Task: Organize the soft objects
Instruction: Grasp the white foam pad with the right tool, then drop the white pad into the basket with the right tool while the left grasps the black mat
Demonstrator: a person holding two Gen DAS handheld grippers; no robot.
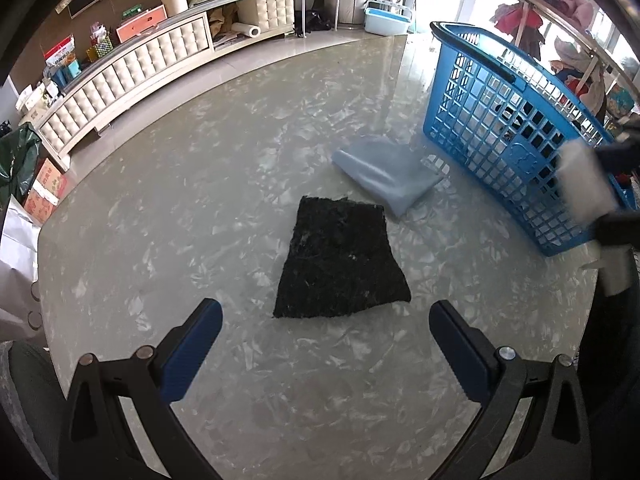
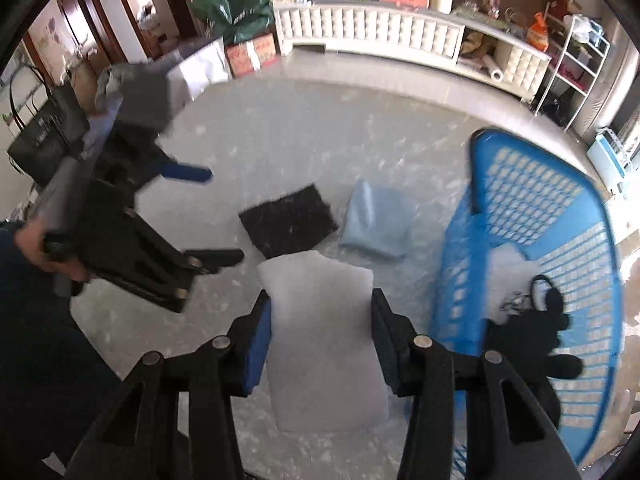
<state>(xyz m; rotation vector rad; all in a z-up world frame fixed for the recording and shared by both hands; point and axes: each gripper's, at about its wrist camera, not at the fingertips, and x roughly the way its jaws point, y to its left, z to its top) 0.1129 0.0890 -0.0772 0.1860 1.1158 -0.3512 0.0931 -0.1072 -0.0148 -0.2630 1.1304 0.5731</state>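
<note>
Room: I look out over a round marbled table (image 1: 240, 160) with a long cream tufted cabinet (image 1: 132, 68) behind it, cluttered with boxes and bags.
Left gripper: my left gripper (image 1: 326, 320) hovers above the table with its blue-padded jaws spread wide and nothing between them; in the right wrist view a hand (image 2: 34, 246) grips its handle.
Right gripper: my right gripper (image 2: 320, 344) has its jaws clamped on a white foam pad (image 2: 320, 320), one pad pressing each side edge, lifted off the table just beside the basket.
Black pad: a coarse black scouring pad (image 1: 340, 256) lies flat near the table's middle, right in front of the left gripper.
Blue cloth: a folded light-blue cloth (image 1: 384, 174) lies between the black pad and the basket, close to both; I cannot tell whether it touches either.
Basket: a blue plastic lattice basket (image 1: 500, 128) stands on the table's right side; inside I see something white (image 2: 508, 276) and a black soft toy (image 2: 540, 328).
In the way: the basket's near wall stands beside the held foam; the view here is blurred.
</note>
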